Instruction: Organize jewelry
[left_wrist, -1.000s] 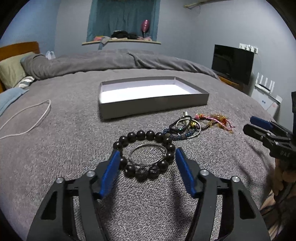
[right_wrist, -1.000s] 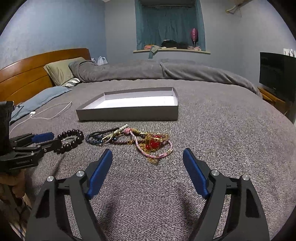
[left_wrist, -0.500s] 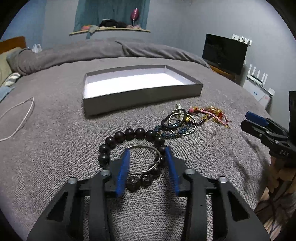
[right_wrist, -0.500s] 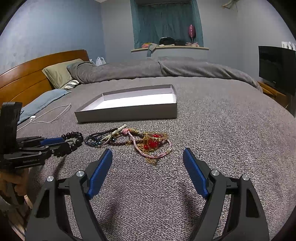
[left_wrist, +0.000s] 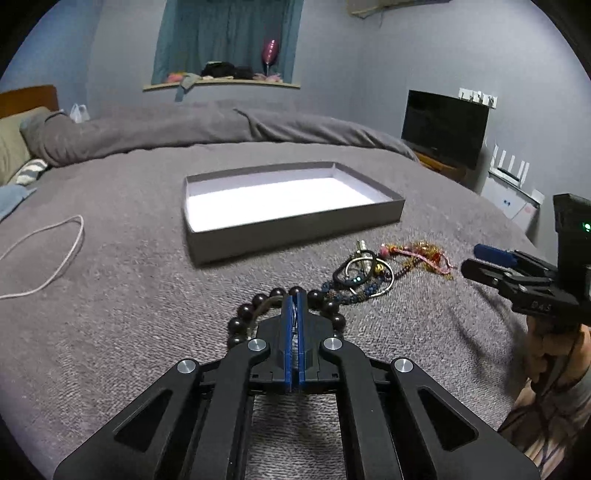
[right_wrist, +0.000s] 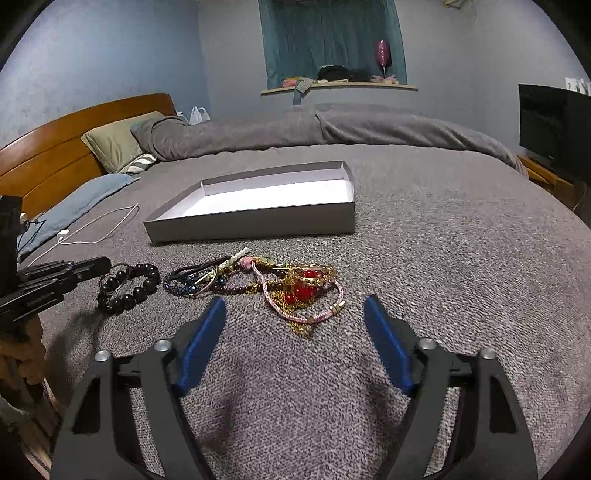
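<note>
A black bead bracelet (left_wrist: 240, 325) lies on the grey bedspread with a thin silver bangle (left_wrist: 264, 304) inside it. My left gripper (left_wrist: 293, 295) reaches into that loop, and its blue pads are shut on the bangle's wire. From the right wrist view the left gripper (right_wrist: 103, 264) touches the bead bracelet (right_wrist: 129, 291) at the left. A tangle of jewelry (right_wrist: 303, 290) with red beads, pink cord and gold chain lies just ahead of my right gripper (right_wrist: 293, 300). Its jaws are closing with nothing between them. The right gripper (left_wrist: 471, 258) shows at the right. Behind stands the grey box (left_wrist: 295, 236).
Dark rings and blue beads (left_wrist: 362, 277) lie between the bead bracelet and the pink tangle. A white cable (left_wrist: 55, 258) loops at the left. Pillows and a wooden headboard (right_wrist: 74, 147) are far left, a TV (left_wrist: 443, 133) far right. A person's hand (left_wrist: 554, 343) holds the right gripper.
The left jaws have closed from wide apart to fully together inside the bead bracelet, pinching the silver bangle. The right jaws have narrowed a little.
</note>
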